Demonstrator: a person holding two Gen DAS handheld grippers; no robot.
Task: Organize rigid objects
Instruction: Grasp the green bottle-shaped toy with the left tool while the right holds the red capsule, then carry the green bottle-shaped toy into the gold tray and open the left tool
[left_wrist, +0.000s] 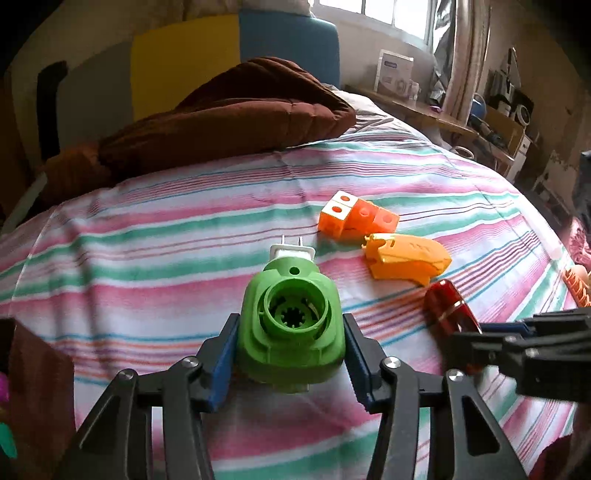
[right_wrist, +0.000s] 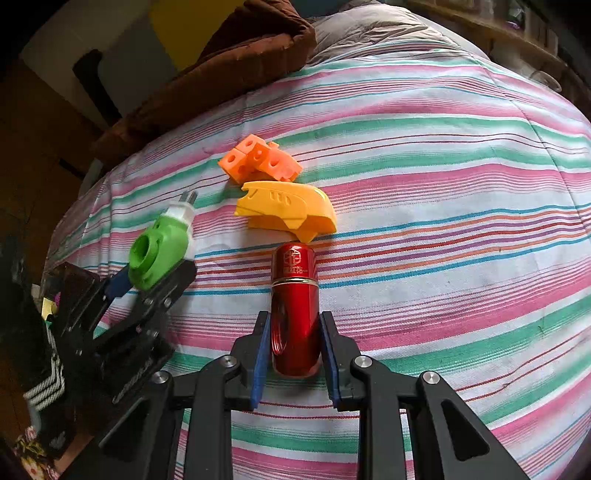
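On the striped bed (left_wrist: 147, 258) we hold two things side by side. Our left gripper (left_wrist: 290, 332) has its fingers on either flank of the green plug-in device (left_wrist: 291, 325), touching it. Our right gripper (right_wrist: 294, 332) is clamped on the red canister (right_wrist: 294, 295), just below the yellow shell (right_wrist: 288, 210) and orange blocks (right_wrist: 258, 158).

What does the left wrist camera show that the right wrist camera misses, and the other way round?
Left wrist only: the window, a cluttered wooden shelf, and the slotted socket inside the green plastic plug-in device.

Right wrist only: the emblem on the red metal canister and the right gripper closed on it.

Both: left gripper around the green device, orange block cluster, yellow plastic shell, striped bedsheet.
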